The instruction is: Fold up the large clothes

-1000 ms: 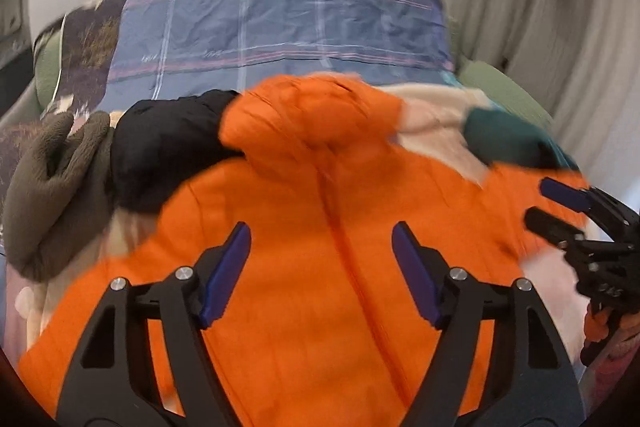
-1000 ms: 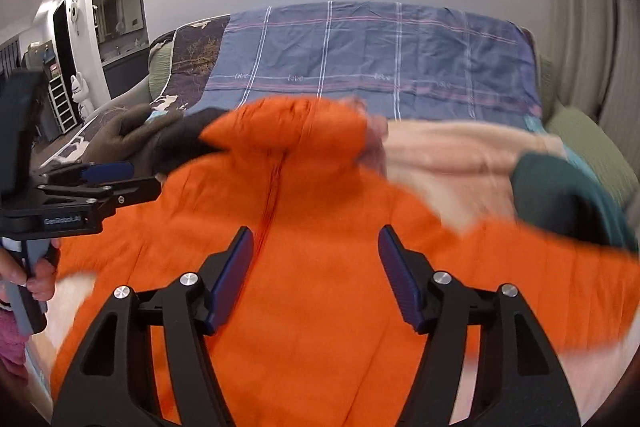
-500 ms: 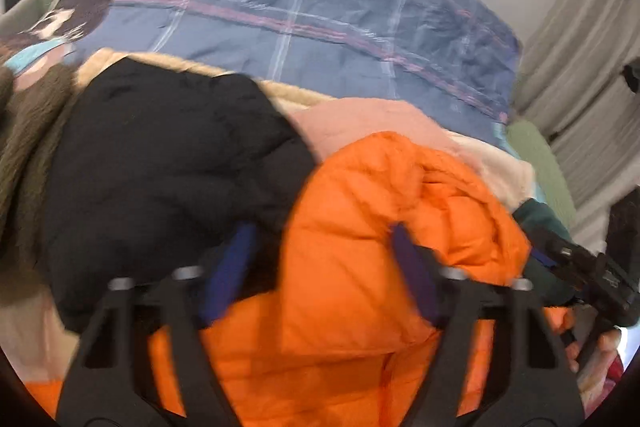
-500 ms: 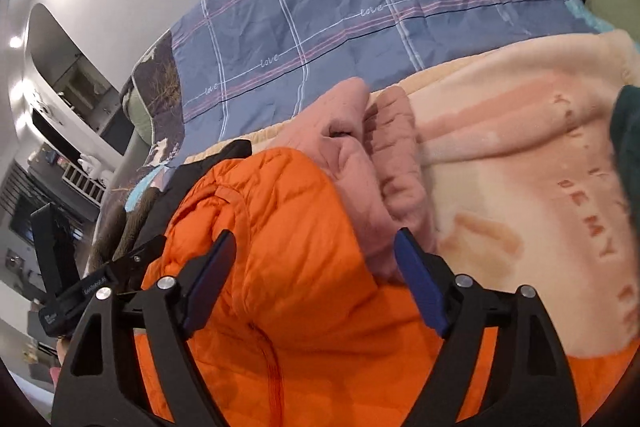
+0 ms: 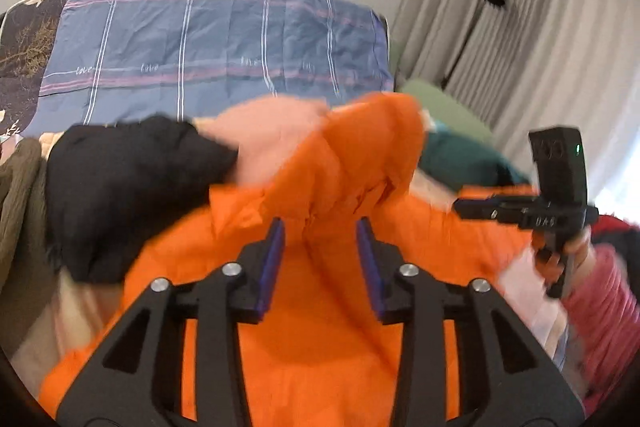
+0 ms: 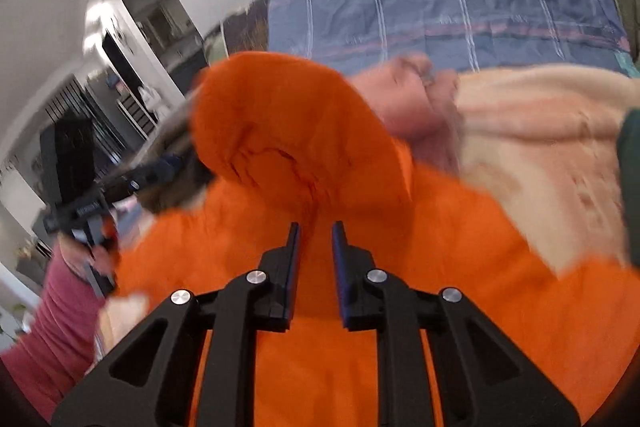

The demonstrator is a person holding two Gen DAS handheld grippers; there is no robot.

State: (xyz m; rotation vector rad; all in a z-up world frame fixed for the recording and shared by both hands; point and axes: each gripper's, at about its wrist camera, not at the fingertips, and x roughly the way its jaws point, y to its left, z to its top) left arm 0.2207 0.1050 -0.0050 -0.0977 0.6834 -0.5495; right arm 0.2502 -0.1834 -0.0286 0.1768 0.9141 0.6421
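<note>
A: We log the jacket [image 5: 320,307] first. Orange, puffy, spread over the bed [image 5: 208,39], collar end bunched up and raised toward the plaid cover. It fills the lower half of both wrist views.

B: Agreed. Left gripper [image 5: 320,247]: we see orange fabric gathered between the blue pads, and the jaws are easing apart slightly. Pads look to press the fold on both sides, so we note it as grasping the jacket near the collar.

A: Right gripper [image 6: 316,247]: jaws closing, gap narrow, a ridge of orange fabric rising between the pads. We record it as clenched on the jacket just below the bunched collar.

B: Frames are blurred, so the exact contact edges are soft. We flag that.

A: Neighbours: black garment [image 5: 128,195] touching the jacket on the left in the left wrist view; an olive one beyond it at the edge. Pink garment [image 6: 408,99] lies behind the collar, on a cream blanket [image 6: 540,147]. Dark green garment [image 5: 460,159] to the right.

B: In each view we see the other gripper off to the side, held by a hand with a pink sleeve [image 5: 600,291]. Curtain [image 5: 520,27] behind, on the right.
</note>
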